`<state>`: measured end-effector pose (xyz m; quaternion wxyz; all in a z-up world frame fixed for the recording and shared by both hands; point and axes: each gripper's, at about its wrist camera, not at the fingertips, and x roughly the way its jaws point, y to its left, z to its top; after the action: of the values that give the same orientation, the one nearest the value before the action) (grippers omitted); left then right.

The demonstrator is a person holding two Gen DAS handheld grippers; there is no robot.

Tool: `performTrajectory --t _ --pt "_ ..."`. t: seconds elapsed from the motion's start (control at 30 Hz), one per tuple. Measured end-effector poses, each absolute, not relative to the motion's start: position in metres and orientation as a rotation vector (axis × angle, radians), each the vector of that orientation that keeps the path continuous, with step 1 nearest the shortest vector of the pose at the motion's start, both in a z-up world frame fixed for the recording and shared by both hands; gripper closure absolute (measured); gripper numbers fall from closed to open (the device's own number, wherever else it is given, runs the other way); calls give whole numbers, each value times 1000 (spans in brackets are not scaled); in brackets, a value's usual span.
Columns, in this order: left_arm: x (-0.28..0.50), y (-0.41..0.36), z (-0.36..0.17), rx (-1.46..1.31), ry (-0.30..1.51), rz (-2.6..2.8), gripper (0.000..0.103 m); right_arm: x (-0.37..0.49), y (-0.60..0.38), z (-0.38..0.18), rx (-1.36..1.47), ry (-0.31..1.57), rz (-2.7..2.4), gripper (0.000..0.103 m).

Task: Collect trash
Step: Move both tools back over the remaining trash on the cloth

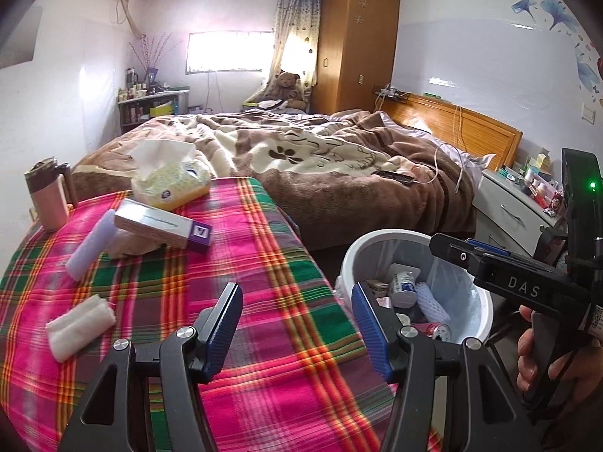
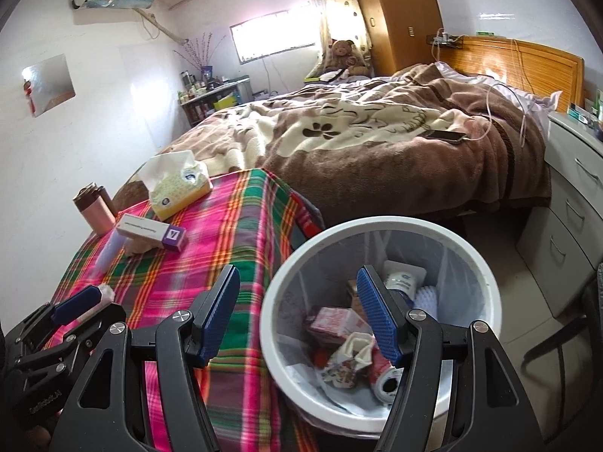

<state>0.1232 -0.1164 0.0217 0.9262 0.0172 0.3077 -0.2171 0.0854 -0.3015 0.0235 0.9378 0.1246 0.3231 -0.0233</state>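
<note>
On the plaid-covered table (image 1: 233, 339) lie a white folded wad (image 1: 81, 326), a lavender foam tube (image 1: 90, 245), a box with a purple end (image 1: 164, 226) resting on a crumpled beige scrap (image 1: 132, 246), and a yellow tissue pack (image 1: 171, 180). My left gripper (image 1: 297, 320) hovers open over the table's near right part with nothing between its pads. The white bin (image 2: 301, 252) stands on the floor beside the table, lined with a bag and holding several pieces of trash. My right gripper (image 2: 299, 309) hangs open and empty over the bin's left rim.
A pink mug (image 1: 47, 196) stands at the table's far left corner. Behind the table is a bed with a brown blanket (image 1: 320, 150), and white drawers (image 2: 573, 203) are to the right of the bin. A hand (image 1: 546, 358) holds the right gripper (image 1: 467, 248).
</note>
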Motion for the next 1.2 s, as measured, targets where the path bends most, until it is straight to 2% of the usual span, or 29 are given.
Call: performTrajectory --t 0.67,1.13,1.2 --pt "150 14 14 -30 646 -263 43 129 -213 19 150 669 139 37" --pt "185 76 -16 -18 733 -214 40 181 -162 0 52 721 254 36" --pt "191 79 -23 -4 755 -230 39 189 -156 -2 47 724 272 31"
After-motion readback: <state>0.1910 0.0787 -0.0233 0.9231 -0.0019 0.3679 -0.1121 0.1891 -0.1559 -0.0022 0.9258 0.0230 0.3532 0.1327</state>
